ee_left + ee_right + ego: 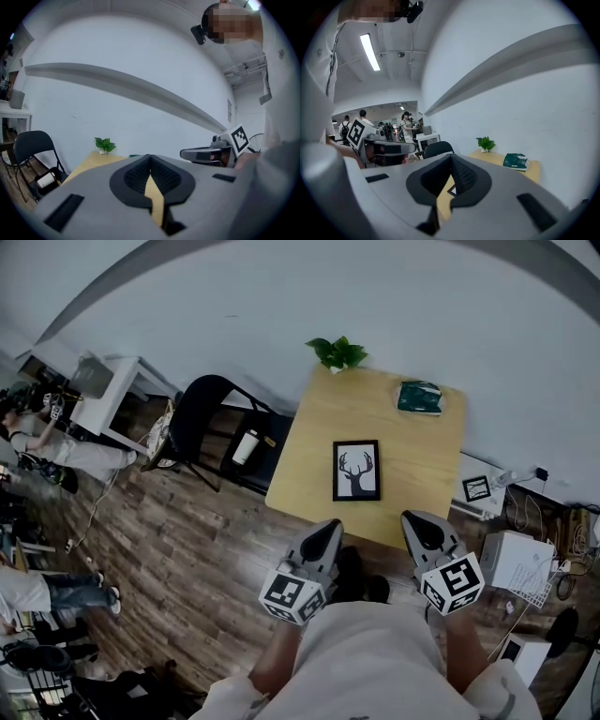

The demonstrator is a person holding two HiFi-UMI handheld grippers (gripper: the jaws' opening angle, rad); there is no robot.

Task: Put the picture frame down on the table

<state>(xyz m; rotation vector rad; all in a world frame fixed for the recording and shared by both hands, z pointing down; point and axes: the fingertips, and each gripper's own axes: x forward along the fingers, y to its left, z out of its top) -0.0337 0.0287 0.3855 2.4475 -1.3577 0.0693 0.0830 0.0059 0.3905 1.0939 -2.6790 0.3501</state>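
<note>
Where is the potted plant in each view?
Head view: potted plant top centre, at the far edge of the wooden table.
Left gripper view: potted plant lower left of centre.
Right gripper view: potted plant right of centre, left of the green book.
Shared landmark: the wooden table under it.

I see mostly bare wood on the surface point(309, 446). The picture frame point(356, 470) lies flat near the middle, with open lanes on either side of it and a free strip along the near edge. At the far edge a small plant point(337, 352) stands on the left corner and a green book point(419, 397) lies near the right corner. The wall point(422, 306) rises just behind them and closes that way. A black chair point(220, 423) crowds the surface's left side, and a white box point(516, 563) sits low to the right. My left tool point(330, 527) and right tool point(418, 521) hang short of the near edge, with open air ahead of them.
</note>
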